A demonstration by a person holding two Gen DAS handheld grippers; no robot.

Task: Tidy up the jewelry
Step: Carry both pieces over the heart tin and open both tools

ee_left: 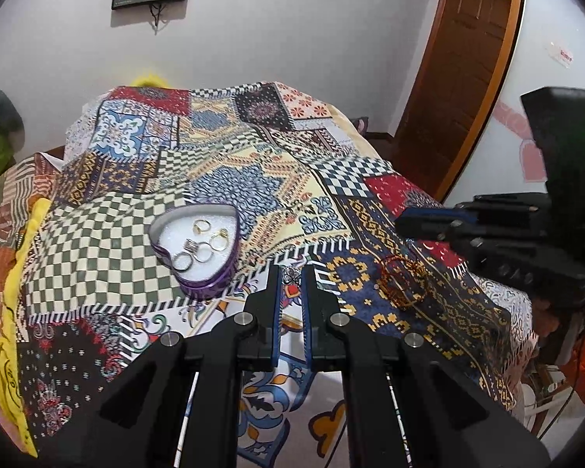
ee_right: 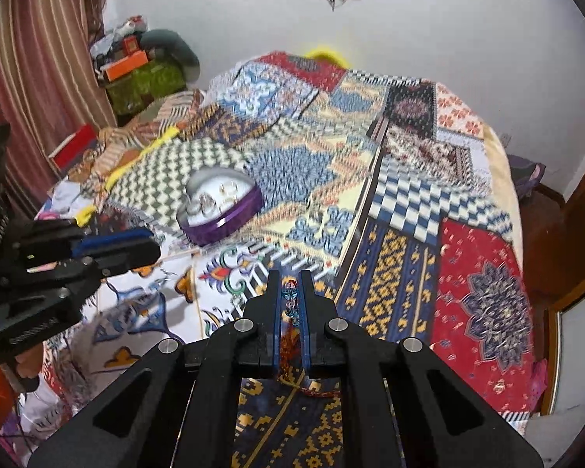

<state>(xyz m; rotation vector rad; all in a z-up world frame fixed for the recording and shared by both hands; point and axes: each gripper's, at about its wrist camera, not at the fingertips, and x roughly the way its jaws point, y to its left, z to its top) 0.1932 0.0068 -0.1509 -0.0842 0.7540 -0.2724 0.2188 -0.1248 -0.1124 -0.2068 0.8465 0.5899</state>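
Jewelry is split between the heart-shaped tin [ee_left: 199,249] and the two grippers. Several rings [ee_left: 202,247] already lie on the tin's white padding, which keeps them from rolling about. Just right of the tin, the left gripper [ee_left: 292,275] is closed on a small silvery ring [ee_left: 291,273] at its very tips, a pinch suited to so tiny a piece. Farther right of the tin, the right gripper [ee_right: 291,298] has its fingers clamped on a beaded bracelet [ee_right: 291,297] of blue and clear beads, its red cord [ee_right: 292,337] trailing down to the patchwork bedspread [ee_right: 409,202]. Judging by the layout, both pieces are bound for the tin.
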